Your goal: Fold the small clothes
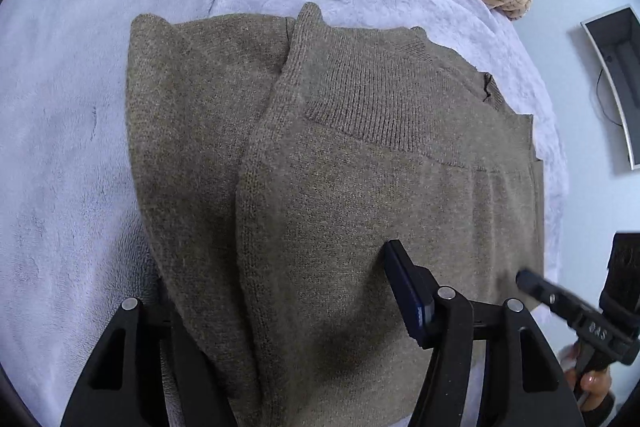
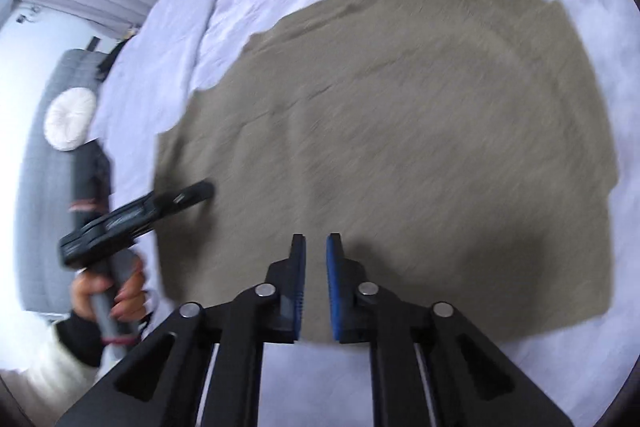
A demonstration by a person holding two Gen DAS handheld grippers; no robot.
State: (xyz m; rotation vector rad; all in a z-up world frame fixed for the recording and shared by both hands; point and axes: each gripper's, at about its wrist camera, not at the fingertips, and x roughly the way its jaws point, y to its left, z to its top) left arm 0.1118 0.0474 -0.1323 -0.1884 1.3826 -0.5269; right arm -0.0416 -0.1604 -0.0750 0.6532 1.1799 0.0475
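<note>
While your left gripper (image 1: 280, 311) sits wide open with a raised fold of the brown knit sweater (image 1: 360, 167) between its 2 fingers, nothing pins that fold, so it can slump back. The sweater lies partly folded on the pale lilac blanket (image 1: 60, 147), its ribbed band toward 1 o'clock in the left wrist view. Your right gripper (image 2: 316, 283) hovers at the hem with only a narrow gap, gripping nothing. Close the left too shallowly and you may catch 1 layer, dragging the stack askew. The right view is blurred, so contact there is uncertain.
</note>
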